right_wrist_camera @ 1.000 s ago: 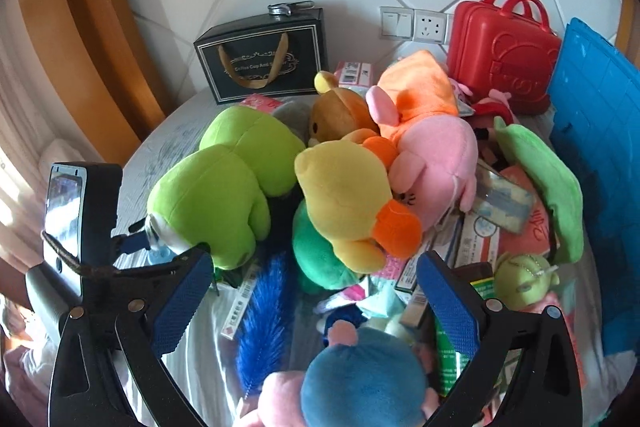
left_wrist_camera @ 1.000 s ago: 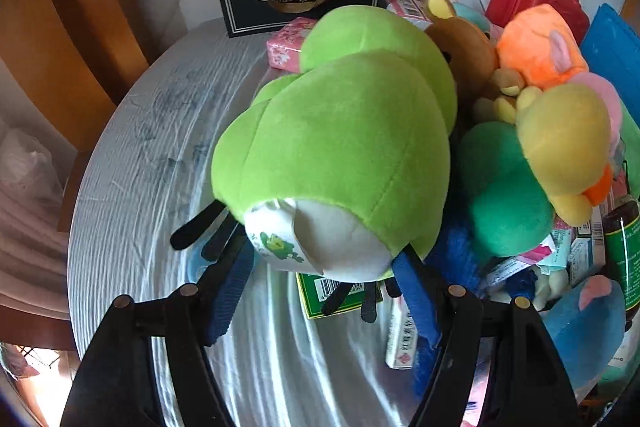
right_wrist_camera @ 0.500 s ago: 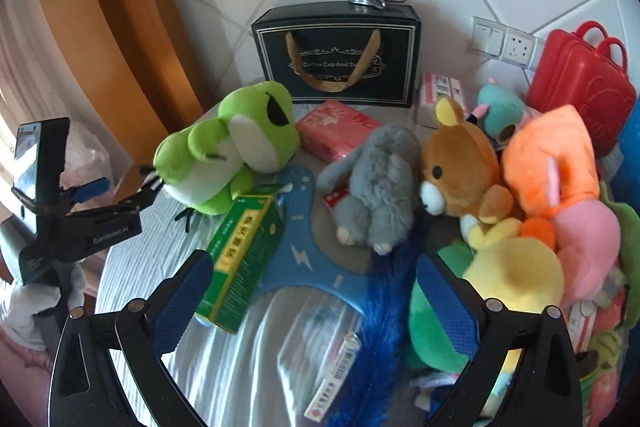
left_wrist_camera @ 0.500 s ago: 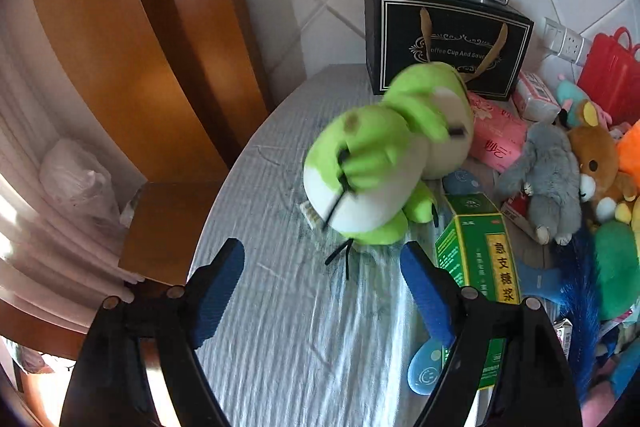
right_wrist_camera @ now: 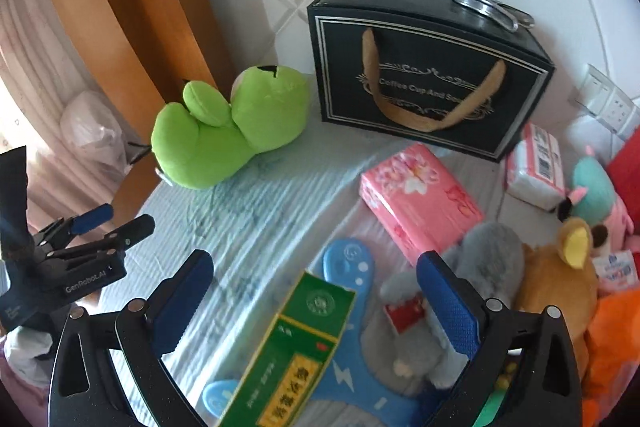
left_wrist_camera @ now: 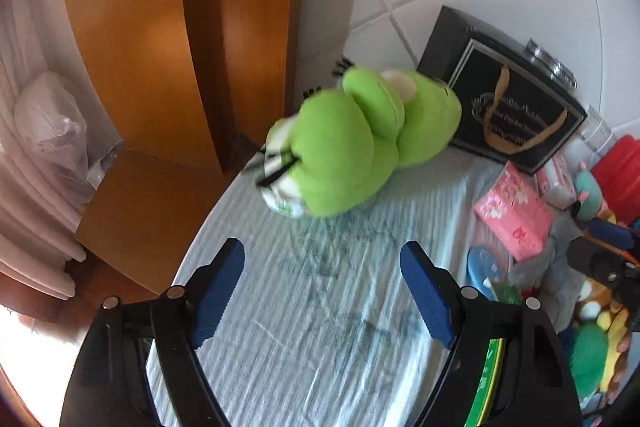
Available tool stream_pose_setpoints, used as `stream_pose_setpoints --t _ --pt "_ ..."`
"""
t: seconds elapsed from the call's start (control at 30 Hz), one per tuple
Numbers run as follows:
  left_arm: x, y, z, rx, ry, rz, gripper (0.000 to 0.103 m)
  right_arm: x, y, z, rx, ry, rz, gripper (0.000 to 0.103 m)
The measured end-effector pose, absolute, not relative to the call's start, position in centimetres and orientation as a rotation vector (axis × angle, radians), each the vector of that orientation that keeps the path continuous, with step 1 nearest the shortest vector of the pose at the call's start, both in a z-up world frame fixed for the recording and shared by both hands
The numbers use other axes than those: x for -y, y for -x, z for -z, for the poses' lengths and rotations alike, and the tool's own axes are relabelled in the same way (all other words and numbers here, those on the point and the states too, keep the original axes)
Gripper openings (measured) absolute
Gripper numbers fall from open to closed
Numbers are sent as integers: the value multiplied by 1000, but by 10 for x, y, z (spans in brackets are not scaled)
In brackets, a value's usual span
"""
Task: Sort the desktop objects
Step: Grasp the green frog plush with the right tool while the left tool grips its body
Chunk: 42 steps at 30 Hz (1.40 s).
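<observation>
The green plush frog (right_wrist_camera: pixel 224 131) lies on its side on the pale ribbed tablecloth (left_wrist_camera: pixel 328 307), just left of the black paper gift bag with tan handles (right_wrist_camera: pixel 424 75), near the table's far-left edge. Its long axis runs slantwise: the head points toward the gift bag and the back wall, the white-bottomed rear toward the table edge and the wooden door frame (left_wrist_camera: pixel 168 35). Head and bag look close, but I cannot tell whether they touch.

The left gripper (left_wrist_camera: pixel 322 291) hovers over bare cloth on the near side of the frog, well short of it; its blue pads stand spread with nothing between them, having just been opening.

The right gripper (right_wrist_camera: pixel 316 287), nearer than the gift bag, has fingers spread wide above a green cardboard medicine box (right_wrist_camera: pixel 296 355), not pressing it.
</observation>
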State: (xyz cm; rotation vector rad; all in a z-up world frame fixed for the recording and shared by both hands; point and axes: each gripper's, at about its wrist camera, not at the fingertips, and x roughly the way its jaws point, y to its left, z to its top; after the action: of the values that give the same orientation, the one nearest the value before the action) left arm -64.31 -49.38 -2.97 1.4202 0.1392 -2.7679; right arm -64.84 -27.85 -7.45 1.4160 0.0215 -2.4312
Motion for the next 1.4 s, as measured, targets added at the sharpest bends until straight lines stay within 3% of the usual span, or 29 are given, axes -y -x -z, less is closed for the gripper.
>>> stream_pose_setpoints --t 0.17,0.37,0.47,0.5,0.53,0.7,0.8,0.97,1.1,1.23,1.27,1.4 --pt "508 700 9 -215 -1374 2704 81 294 705 72 45 -1393 2448 103" --pt "485 702 64 -350 -1660 2638 81 313 762 105 19 -1486 2387 103" --pt "466 689 93 -215 -1680 2609 83 319 774 133 11 -1556 2317 103" --pt "462 686 99 -153 -1658 2623 89 321 775 143 5 -1579 2294 103" --pt "460 683 102 -101 -1633 2637 94 324 774 152 5 -1594 2260 103" --pt "469 681 97 209 -1503 2673 99 334 762 177 -7 -1628 2175 103" --pt "478 681 92 81 -1555 2681 99 345 759 185 -133 -1605 2212 103" --pt "464 667 96 -56 -1626 2666 98 341 764 192 -39 -1614 2218 98" --pt "454 677 121 -2 -1639 2616 82 341 759 189 -95 -1583 2227 97" --pt "457 682 122 28 -1574 2642 72 344 760 193 -89 -1560 2224 96" --pt "457 682 122 40 -1569 2653 71 346 761 195 -92 -1558 2220 83" --pt "457 677 114 66 -1548 2699 61 353 750 190 -150 -1510 2258 68"
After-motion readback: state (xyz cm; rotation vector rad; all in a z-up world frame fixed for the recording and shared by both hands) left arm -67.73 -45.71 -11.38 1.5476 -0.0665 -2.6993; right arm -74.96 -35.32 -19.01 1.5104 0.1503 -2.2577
